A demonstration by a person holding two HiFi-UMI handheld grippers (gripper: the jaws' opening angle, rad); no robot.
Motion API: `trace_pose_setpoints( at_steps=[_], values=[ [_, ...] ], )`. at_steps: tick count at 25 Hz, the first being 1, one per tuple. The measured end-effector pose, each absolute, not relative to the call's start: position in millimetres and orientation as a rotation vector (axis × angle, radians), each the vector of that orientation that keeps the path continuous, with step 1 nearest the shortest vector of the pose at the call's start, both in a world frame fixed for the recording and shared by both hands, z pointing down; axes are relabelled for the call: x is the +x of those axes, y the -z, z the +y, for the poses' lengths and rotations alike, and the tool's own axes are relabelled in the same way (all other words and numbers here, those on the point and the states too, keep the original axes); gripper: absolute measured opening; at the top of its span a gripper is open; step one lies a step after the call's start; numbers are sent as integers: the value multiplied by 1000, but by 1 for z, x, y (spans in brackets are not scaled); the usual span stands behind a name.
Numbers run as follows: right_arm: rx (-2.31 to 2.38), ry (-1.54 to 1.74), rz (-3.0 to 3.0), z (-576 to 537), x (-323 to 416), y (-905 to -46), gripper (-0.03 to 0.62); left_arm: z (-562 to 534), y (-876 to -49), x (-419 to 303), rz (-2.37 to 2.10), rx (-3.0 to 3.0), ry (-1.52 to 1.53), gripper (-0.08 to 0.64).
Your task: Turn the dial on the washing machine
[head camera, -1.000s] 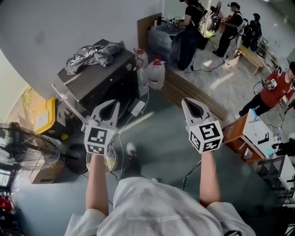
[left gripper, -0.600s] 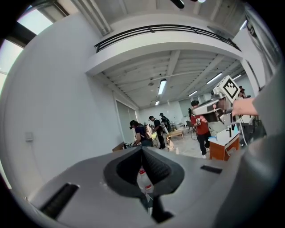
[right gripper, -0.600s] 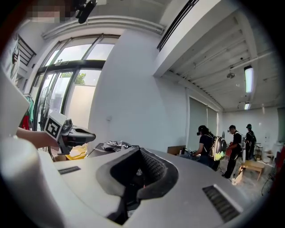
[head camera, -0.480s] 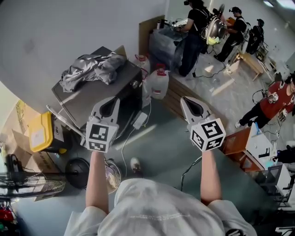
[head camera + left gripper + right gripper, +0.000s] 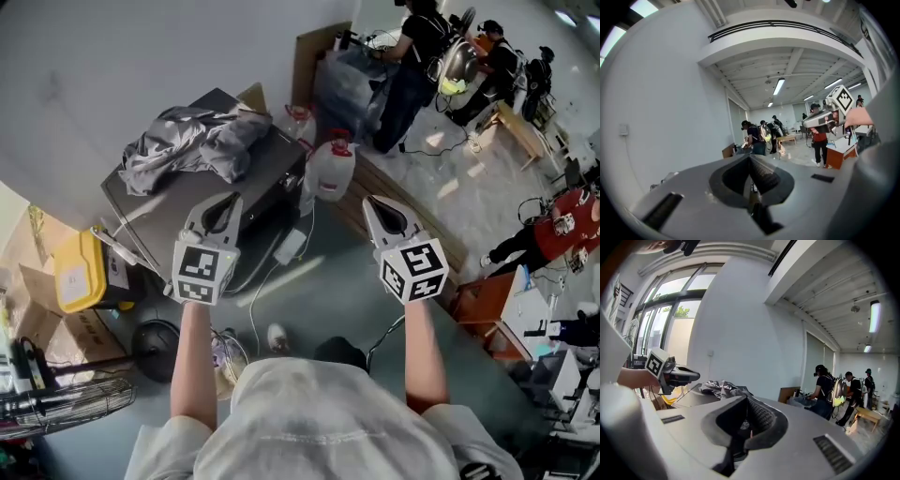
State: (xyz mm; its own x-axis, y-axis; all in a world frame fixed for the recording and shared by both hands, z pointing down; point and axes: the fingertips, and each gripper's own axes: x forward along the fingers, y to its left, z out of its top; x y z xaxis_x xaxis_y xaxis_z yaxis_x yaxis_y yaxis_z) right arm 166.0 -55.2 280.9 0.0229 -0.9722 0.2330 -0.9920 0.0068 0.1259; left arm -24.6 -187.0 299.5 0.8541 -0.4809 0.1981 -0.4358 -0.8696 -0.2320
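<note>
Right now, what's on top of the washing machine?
A crumpled grey cloth lies across the top of the washing machine; the near strip is bare. Whatever is under the cloth is hidden.

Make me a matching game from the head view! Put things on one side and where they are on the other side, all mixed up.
Things:
1. crumpled grey cloth
2. yellow plastic box
3. clear plastic jug with a red cap
4. black wire floor fan

Places in the head view:
A. on the floor, just right of the dark grey washing machine
B. bottom left corner
C. on top of the washing machine
D. just left of the washing machine

Pairs: 1-C, 2-D, 3-A, 4-B
</note>
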Motion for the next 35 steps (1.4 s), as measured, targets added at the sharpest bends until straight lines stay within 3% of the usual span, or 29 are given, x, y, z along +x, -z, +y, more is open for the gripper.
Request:
trace_pose_setpoints(
  at_steps=[7,9,15,35],
  values=[
    [1929,-220,-2134,-110,184,-320,28,-211,-330,-20,817,-2890,475,17],
    [1844,-272,-2172,-127,184,-338,126,-213,-341,-21,873,-2900,513,15],
    [1689,-324,-2216,-174,193,-380,185,-224,-363,-15,1025,-2901,594,17],
    [1301,-353,-2222,-274,175,-559,260,-217,-467,-24,1496,-2872,793,17]
  ],
)
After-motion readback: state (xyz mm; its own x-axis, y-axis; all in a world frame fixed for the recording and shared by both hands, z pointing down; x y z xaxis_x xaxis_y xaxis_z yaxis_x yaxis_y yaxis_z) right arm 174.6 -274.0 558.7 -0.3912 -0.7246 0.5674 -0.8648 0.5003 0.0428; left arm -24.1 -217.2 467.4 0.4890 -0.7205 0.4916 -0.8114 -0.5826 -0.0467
